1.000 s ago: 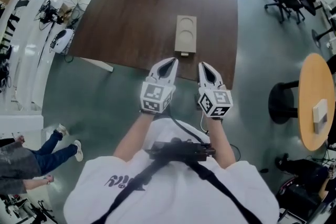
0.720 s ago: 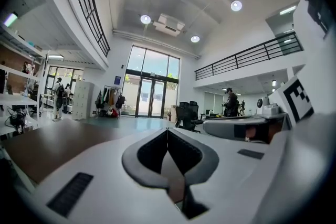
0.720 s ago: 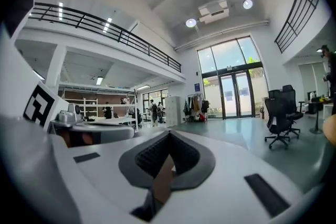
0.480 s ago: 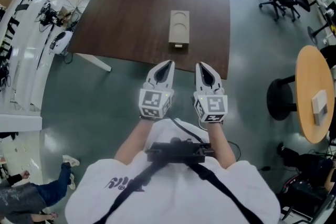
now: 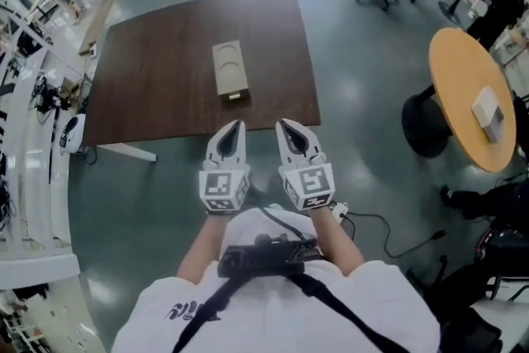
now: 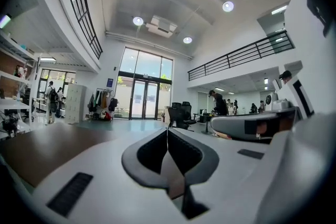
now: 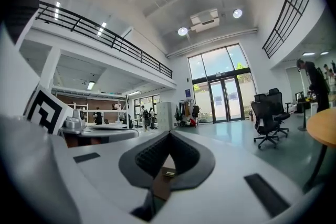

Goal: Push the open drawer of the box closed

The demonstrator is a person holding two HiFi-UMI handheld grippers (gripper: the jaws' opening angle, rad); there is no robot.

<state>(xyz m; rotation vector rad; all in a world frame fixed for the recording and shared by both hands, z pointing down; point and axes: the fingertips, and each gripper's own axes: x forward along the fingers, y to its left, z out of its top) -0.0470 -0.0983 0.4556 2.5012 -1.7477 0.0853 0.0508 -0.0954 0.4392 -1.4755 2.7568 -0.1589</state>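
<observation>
Both hand-held grippers closed and empty, at the desk's near edge.

Your left hand-held gripper (image 5: 234,126) and right hand-held gripper (image 5: 286,125) are side by side, tips at the near edge of the desk (image 5: 149,78). Jaws are together on both, with nothing between them. The box (image 5: 228,66) lies on the desk close to that near edge, right of centre, long side running away from you, apart from both grippers. Its drawer (image 5: 235,96) pokes out slightly at the end facing you.

Desk (image 5: 149,78): dark brown wood top, standing on a grey floor. One item on it. Box (image 5: 229,69): tan, oblong, two round recesses on top, lying toward the middle of the near edge.
</observation>
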